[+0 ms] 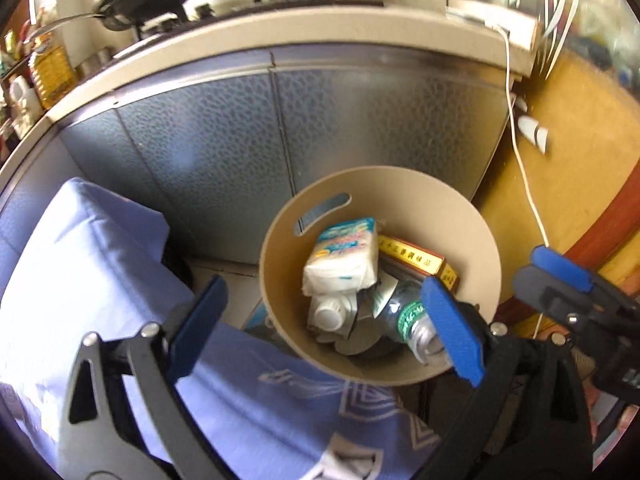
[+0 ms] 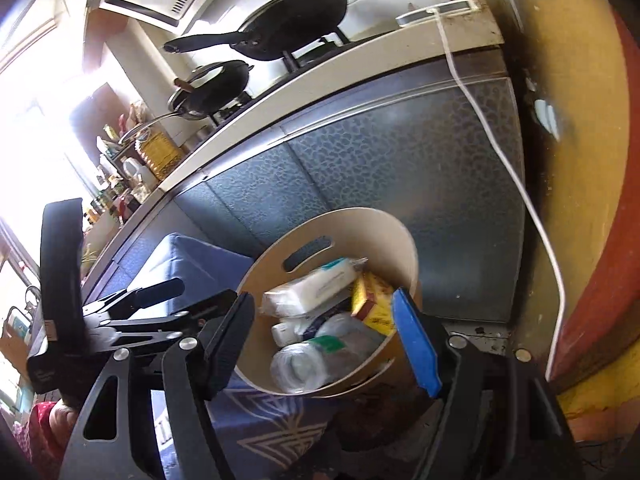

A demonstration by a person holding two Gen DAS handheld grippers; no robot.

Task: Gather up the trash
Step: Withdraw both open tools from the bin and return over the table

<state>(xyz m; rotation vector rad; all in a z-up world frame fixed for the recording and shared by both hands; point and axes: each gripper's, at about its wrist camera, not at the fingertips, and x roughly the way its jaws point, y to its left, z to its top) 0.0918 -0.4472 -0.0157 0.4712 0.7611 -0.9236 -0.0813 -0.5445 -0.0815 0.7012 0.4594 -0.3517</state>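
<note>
A beige round trash bin (image 1: 472,216) stands on the floor by the grey cabinet; it also shows in the right wrist view (image 2: 400,240). Inside lie a white tissue pack (image 1: 344,256), a yellow-red box (image 1: 416,262), a clear plastic bottle with a green label (image 1: 408,316) and a small white bottle (image 1: 328,314). My left gripper (image 1: 324,328) is open and empty above the bin's near rim. My right gripper (image 2: 324,344) is open and empty over the bin; it also shows at the right of the left wrist view (image 1: 568,284).
A blue cloth (image 1: 100,264) covers a surface left of the bin. A grey cabinet front (image 1: 248,132) stands behind it, with pans (image 2: 296,20) on the stove above. A white cable (image 1: 524,184) hangs down the yellow wall (image 1: 580,168) on the right.
</note>
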